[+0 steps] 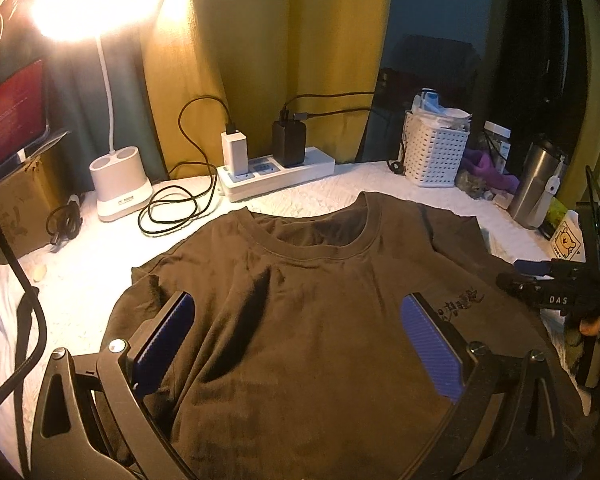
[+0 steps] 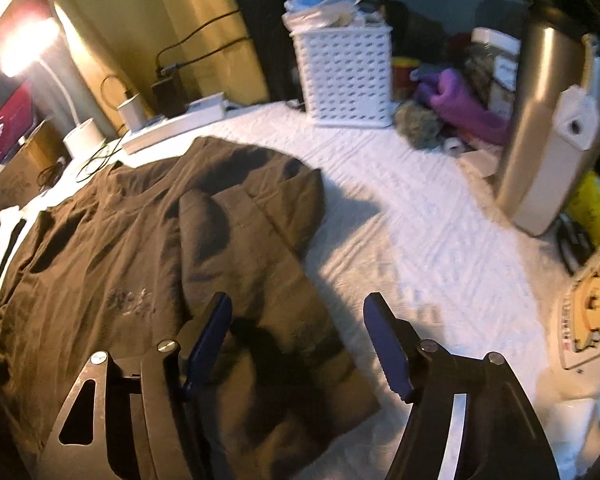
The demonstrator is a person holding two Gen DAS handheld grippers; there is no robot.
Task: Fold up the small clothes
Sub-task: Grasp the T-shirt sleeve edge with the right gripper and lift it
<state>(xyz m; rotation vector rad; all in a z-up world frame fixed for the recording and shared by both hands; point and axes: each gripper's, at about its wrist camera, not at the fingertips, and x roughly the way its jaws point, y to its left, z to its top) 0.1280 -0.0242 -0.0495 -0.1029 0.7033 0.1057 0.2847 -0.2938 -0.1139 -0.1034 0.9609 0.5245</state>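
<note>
Across centre frame on the white bedding: brown T-shirt, spread flat. Seen only from left wrist: neckline, left gripper agape above chest. Only from right wrist: folded sleeve, right gripper unclenched, nothing pinched.

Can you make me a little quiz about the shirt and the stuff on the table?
1. True or false: the brown shirt lies with its collar toward the power strip.
2. What stands next to the white basket at the right edge of the table? A) a steel cup B) a teapot C) a vase
3. Fill in: the lamp is switched ____.

Key:
1. True. The collar points at the strip.
2. A. The steel cup stands right of the basket.
3. On. It glows bright.
</note>
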